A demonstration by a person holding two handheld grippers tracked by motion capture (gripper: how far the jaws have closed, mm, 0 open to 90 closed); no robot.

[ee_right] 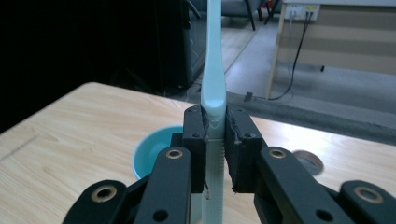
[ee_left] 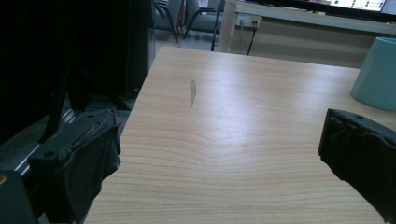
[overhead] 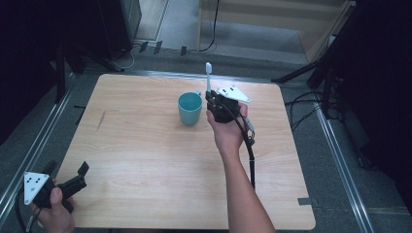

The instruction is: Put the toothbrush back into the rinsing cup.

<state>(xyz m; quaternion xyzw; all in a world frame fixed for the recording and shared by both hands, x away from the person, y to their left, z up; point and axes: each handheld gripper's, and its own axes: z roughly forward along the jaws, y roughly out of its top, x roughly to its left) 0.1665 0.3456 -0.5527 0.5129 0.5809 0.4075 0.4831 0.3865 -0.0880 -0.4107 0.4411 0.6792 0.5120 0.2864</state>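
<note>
The right gripper [overhead: 212, 101] is clamping the toothbrush [overhead: 208, 76] upright, bristles up, just right of the teal cup [overhead: 189, 108], while the left gripper [overhead: 80, 175] is resting wide open well away from it.

teal cup [overhead: 189, 108]; white toothbrush [overhead: 208, 75]; black claw [overhead: 212, 103].

1. One toothbrush [overhead: 208, 73], white, standing upright.
2. One cup [overhead: 189, 108], teal (with a single handle at its far side).
3. One bench [overhead: 145, 160], wooden.
4. Two tongs: the left tongs [overhead: 80, 174] and the right tongs [overhead: 210, 95].
5. Two grey three-cornered plates, one on top of each.
</note>
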